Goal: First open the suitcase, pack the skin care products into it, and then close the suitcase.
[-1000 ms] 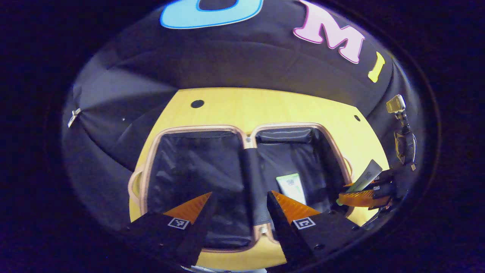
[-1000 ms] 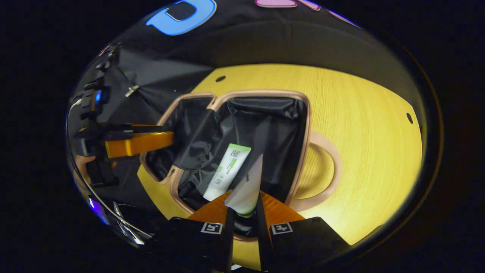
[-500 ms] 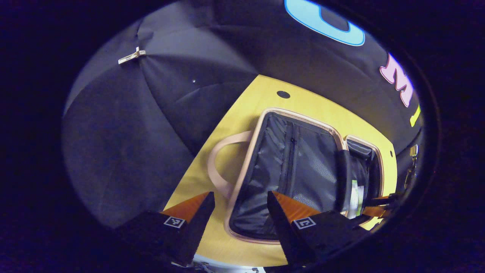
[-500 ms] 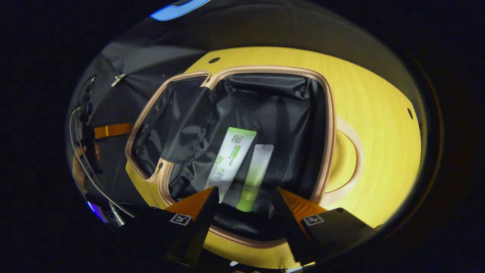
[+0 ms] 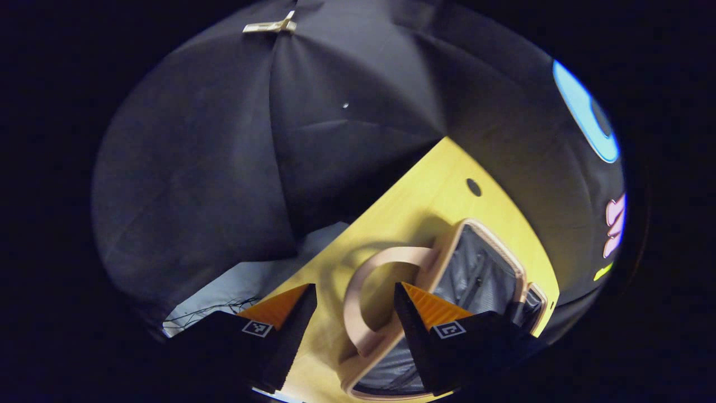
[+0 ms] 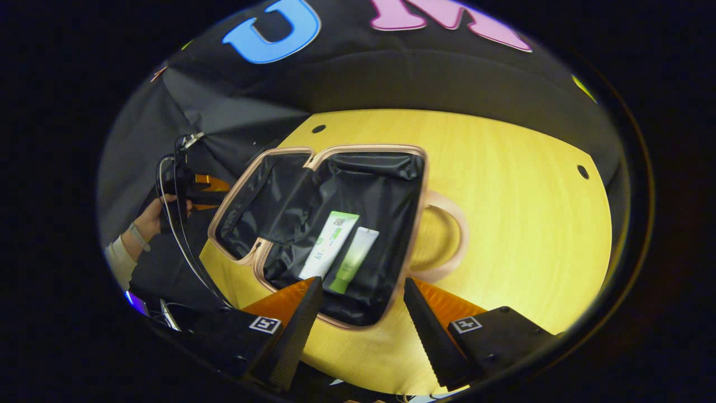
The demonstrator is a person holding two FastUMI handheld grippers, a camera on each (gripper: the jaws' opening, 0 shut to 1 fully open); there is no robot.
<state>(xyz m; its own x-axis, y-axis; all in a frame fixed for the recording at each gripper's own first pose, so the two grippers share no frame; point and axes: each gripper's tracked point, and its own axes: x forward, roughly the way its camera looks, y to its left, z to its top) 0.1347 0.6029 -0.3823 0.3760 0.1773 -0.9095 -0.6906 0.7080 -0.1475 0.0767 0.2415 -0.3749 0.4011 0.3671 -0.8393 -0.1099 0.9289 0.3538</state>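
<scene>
A: Start with the biggest thing. What does the right gripper view give you?

B: The yellow table point(image 6: 503, 224), and on it the suitcase point(image 6: 420, 184) lying open, both halves flat with the dark lining up. Its handle point(image 6: 456, 238) loops out at about three o'clock from the nearer half.

A: And the skin care products?

B: Two tubes side by side in that nearer half: the white-and-green tube point(image 6: 329, 246) and, just at its four o'clock, the pale green tube point(image 6: 353, 260).

A: The left gripper view?

B: It looks across the suitcase's other handle point(image 5: 363, 296) and the lining of the far half point(image 5: 481, 274). The tubes can't be made out there.

A: The jaws?

B: The right gripper point(image 6: 361, 291) has its jaws spread, holding nothing, above the suitcase's near rim. The left gripper point(image 5: 355, 296) is likewise spread and empty, the handle between its fingers but untouched. In the right gripper view a hand point(image 6: 152, 219) holds it at nine o'clock of the suitcase.
</scene>
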